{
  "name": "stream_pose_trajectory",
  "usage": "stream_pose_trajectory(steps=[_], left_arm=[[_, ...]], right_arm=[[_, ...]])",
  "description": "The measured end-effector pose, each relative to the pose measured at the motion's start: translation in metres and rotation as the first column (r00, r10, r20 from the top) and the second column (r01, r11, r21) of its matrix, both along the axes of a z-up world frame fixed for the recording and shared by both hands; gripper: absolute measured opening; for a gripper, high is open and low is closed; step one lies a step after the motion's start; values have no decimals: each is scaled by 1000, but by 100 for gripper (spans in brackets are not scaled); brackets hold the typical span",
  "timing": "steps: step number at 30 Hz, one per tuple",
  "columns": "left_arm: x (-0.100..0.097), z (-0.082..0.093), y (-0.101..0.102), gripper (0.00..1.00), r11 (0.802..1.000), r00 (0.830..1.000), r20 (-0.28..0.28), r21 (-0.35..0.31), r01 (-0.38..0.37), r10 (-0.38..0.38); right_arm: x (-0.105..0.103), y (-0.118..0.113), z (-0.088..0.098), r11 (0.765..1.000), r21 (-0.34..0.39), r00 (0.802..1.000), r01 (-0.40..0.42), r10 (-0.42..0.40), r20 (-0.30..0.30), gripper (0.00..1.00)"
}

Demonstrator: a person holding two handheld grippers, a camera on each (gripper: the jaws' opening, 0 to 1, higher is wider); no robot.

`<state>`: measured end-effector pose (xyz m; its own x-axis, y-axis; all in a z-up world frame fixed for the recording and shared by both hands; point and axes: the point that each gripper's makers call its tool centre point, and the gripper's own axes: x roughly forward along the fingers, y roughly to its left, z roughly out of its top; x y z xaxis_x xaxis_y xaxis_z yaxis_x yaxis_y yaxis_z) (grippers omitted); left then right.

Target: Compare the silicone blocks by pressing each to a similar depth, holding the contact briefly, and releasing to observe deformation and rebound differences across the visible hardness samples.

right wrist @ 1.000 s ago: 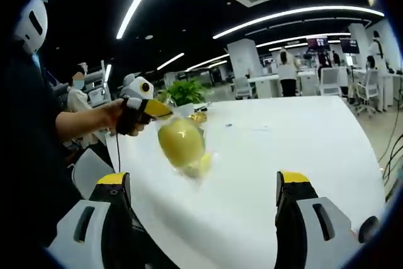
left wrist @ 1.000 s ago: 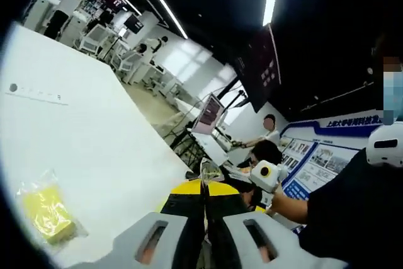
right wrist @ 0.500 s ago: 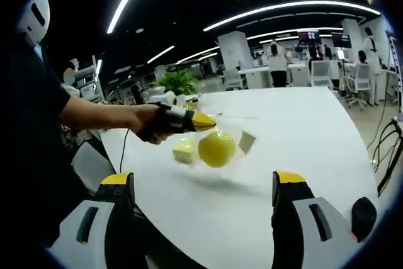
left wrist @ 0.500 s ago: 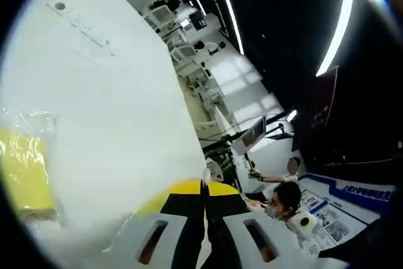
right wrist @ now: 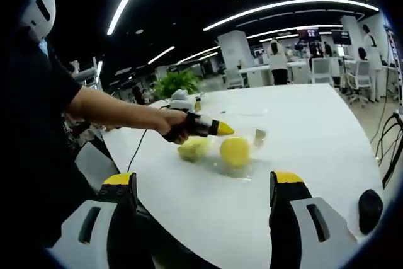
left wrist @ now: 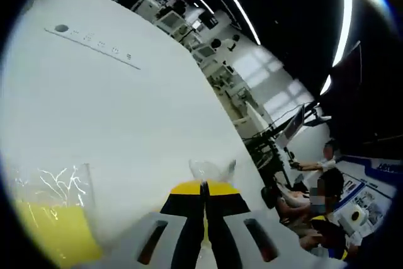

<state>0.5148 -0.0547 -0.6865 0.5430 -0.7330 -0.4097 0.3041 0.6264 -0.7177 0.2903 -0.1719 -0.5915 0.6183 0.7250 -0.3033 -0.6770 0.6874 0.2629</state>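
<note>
In the left gripper view my left gripper is shut, pinching the top of a clear plastic bag. A yellow silicone block in clear wrap lies at the lower left. In the right gripper view a person's hand holds the left gripper over the white table. Its bag holds a round yellow silicone sample, low on the tabletop. A paler yellow block lies to the left of the sample, a small pale block to the right. My right gripper is open, well short of them.
A dark rounded object sits near the table's right edge. A potted plant stands at the far end. Printed marks run across the tabletop. People sit at desks beyond the table edge.
The left gripper has carried the bagged round yellow sample down and farther along the table, beside the other blocks. The right gripper has stayed open and almost still.
</note>
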Motion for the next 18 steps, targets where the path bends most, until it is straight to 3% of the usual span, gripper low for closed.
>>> stream_pose_trajectory(steps=[2,4,6,9,12,14,17,18], left_arm=[[5,-10,6,0,998,999,34,63,-1,-1],[10,-17,10,0,995,1000,29,101,-7,4],[13,-18,10,0,988,997,77,153,12,-24],[14,-22,11,0,978,996,73,205,32,-48],[16,-28,16,2,956,992,88,285,63,-91],[15,-31,20,7,939,989,97,336,76,-114],[17,-29,25,10,930,983,120,356,88,-139],[16,-23,27,8,934,981,136,347,82,-136]], right_arm=[[0,-1,-1,1000,-12,1000,-3,3,-7,79],[1,-2,0,1000,-21,1000,-6,6,-4,79],[1,-2,2,1000,-19,1000,-5,5,-2,78],[3,-2,3,1000,-24,1000,8,-8,5,78],[5,-4,-6,996,-89,1000,15,-15,-1,78],[6,-3,-5,997,-79,1000,20,-20,2,79],[5,1,-1,998,-51,1000,30,-30,5,79],[11,-7,-1,991,-110,997,71,-65,51,79]])
